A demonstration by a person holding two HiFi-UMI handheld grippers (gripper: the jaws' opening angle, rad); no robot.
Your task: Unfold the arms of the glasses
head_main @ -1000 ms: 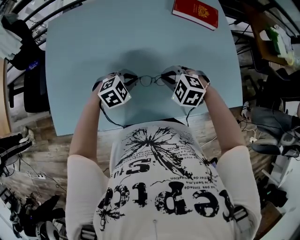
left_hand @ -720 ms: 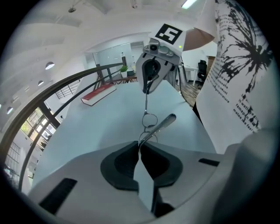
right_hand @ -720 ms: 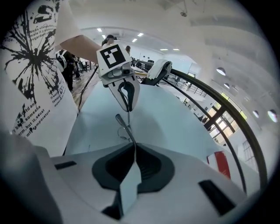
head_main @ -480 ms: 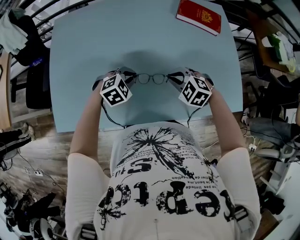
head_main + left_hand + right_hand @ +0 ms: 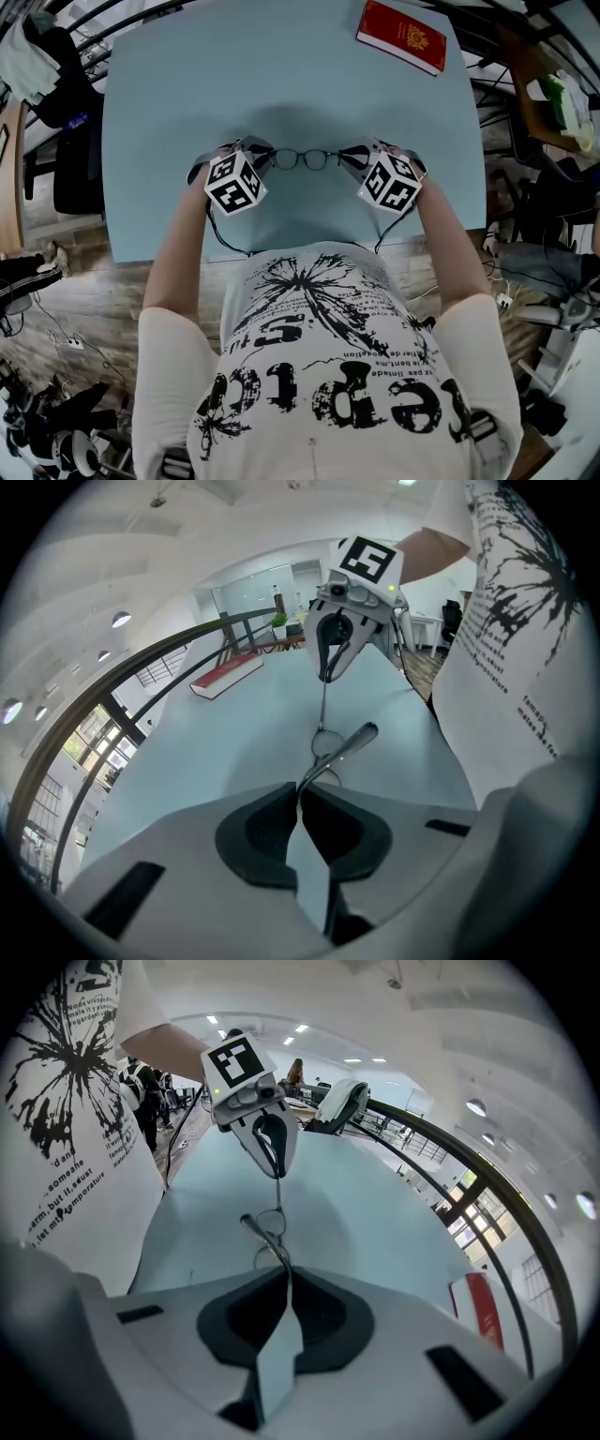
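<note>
The left gripper (image 5: 300, 794) and right gripper (image 5: 281, 1274) each clamp tight on an end of the glasses (image 5: 302, 157). Pulling apart too hard could bend the thin frame.

Table (image 5: 187, 84): light blue top, matte, rounded corners.
Floor (image 5: 80, 281): wood-look planks, grey-brown; cables (image 5: 66, 342) trailing at left.
Black chair (image 5: 73, 178): beside table's left edge.
Red book (image 5: 401, 36): far right table corner.
Dark curved railing (image 5: 141, 667): past table; gridded windows (image 5: 92, 750) behind, daylight.
Ceiling: white; round lights (image 5: 120, 619) lit.
</note>
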